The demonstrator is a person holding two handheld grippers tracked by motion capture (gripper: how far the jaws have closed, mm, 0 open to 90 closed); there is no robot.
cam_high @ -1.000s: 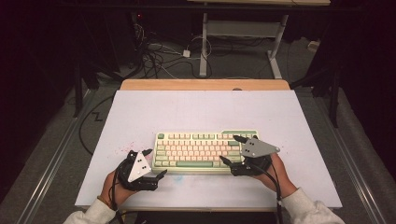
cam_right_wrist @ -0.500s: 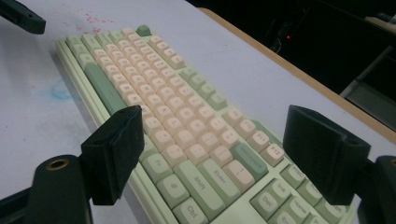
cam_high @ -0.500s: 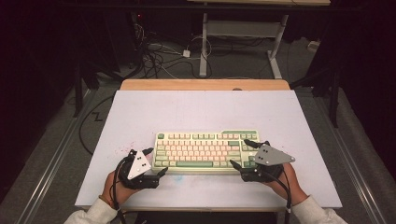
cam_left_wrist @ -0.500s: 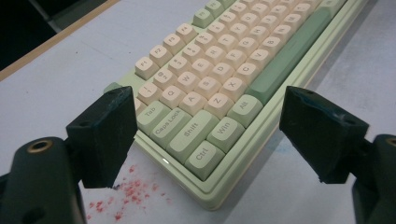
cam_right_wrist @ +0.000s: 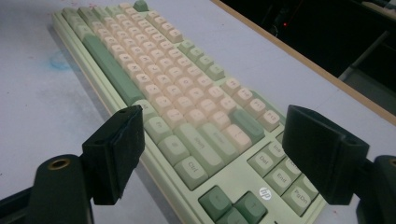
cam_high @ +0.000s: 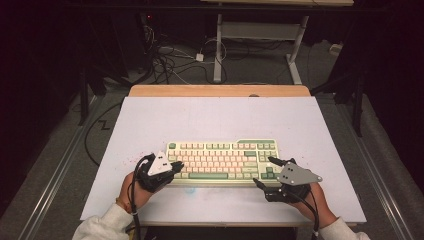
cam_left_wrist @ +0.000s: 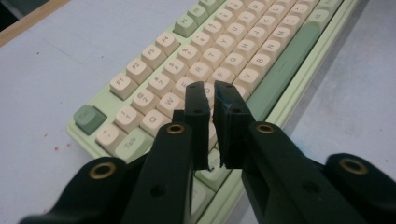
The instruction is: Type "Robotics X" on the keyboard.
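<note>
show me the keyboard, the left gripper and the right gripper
keyboard (cam_high: 222, 159): high view, on the middle key rows.
left gripper (cam_left_wrist: 214, 95): left gripper view, midway between its two nearly touching fingertips.
right gripper (cam_right_wrist: 212, 119): right gripper view, midway between its wide-apart fingertips, over the keys.

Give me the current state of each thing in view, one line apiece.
Keyboard: flat on the table, all visible keycaps in place.
Left hand-held gripper: jaws just closed, nothing between them, over the keyboard's left end.
Right hand-held gripper: jaws wide open, empty, at the keyboard's right end.
Table: speckled with faint stains.
</note>
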